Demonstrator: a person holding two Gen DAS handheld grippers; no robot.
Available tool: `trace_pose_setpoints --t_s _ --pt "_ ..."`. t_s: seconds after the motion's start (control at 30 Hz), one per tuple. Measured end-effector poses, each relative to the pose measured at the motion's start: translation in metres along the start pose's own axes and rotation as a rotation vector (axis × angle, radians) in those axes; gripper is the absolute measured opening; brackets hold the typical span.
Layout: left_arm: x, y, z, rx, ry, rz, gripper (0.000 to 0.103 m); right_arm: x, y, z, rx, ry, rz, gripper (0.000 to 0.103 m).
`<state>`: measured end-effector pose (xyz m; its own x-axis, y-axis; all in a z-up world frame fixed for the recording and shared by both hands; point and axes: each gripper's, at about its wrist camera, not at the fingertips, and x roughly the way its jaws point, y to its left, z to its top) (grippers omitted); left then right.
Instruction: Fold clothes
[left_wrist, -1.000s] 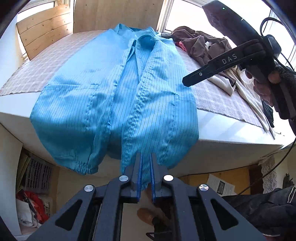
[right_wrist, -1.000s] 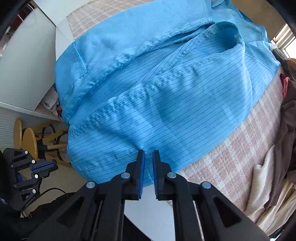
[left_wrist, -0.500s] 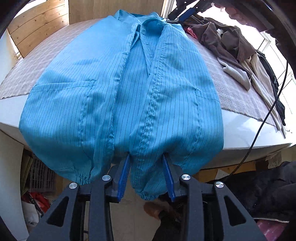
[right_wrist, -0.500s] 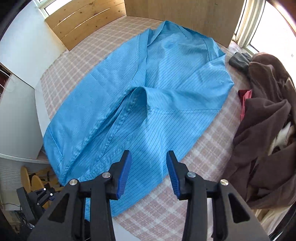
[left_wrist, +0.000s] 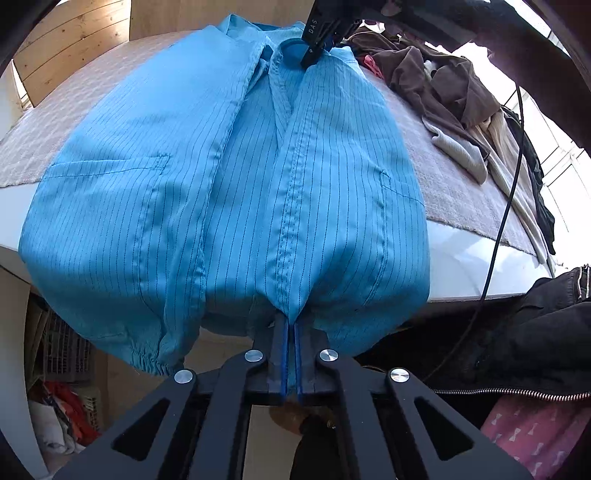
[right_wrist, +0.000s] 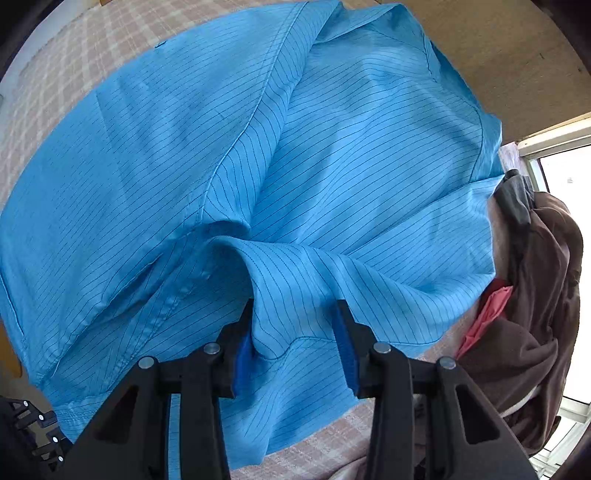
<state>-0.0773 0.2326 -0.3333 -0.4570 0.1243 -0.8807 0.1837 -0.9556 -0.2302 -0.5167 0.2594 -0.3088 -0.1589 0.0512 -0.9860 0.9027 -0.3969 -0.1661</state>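
One blue striped coat (left_wrist: 229, 192) is lying front-up, spread along the table (left_wrist: 461, 258), collar at far end, hem and one elastic cuff hanging over the near edge.

L gripper (left_wrist: 290, 354) is sitting clenched on the coat's hem at the bottom of the right front placket, fabric pinched btwn the blue pads. R gripper (right_wrist: 295, 347) is reaching in at the collar end; jaws are standing apart w/ a raised ridge of the coat's front panel btwn them, not yet pinched.

Step in hand, as judged: taking hold of the right front panel at both ends, hem and collar, prob. to fold or straighten that side lengthwise. Next move is calling for the R jaws to close on the ridge, catching only the top layer, then both ends moving together so the panel is staying taut.

Count: 1 coat being worked; 2 grippers; 1 heap of other clothes (left_wrist: 454, 92), brown, cream, red, lying far right, number of pieces cannot be told.
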Motion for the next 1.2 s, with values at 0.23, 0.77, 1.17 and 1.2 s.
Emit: trace_pose_setpoints --t_s 0.23,0.77,1.17,1.2 --pt "-0.047 0.002 0.004 -0.017 -0.094 0.01 0.001 -0.052 -0.02 -0.026 0.047 -0.178 0.054 0.008" --pt "-0.006 0.079 0.003 -0.122 0.038 0.073 0.003 -0.009 0.059 0.064 -0.131 -0.083 -0.085 0.012" --pt "-0.012 0.082 0.004 -0.136 0.04 0.062 0.003 -0.117 -0.077 -0.028 0.081 -0.321 0.378 0.065" --pt "-0.011 0.082 0.004 -0.135 0.044 0.068 0.003 -0.11 -0.075 -0.023 0.09 -0.315 0.385 0.065"
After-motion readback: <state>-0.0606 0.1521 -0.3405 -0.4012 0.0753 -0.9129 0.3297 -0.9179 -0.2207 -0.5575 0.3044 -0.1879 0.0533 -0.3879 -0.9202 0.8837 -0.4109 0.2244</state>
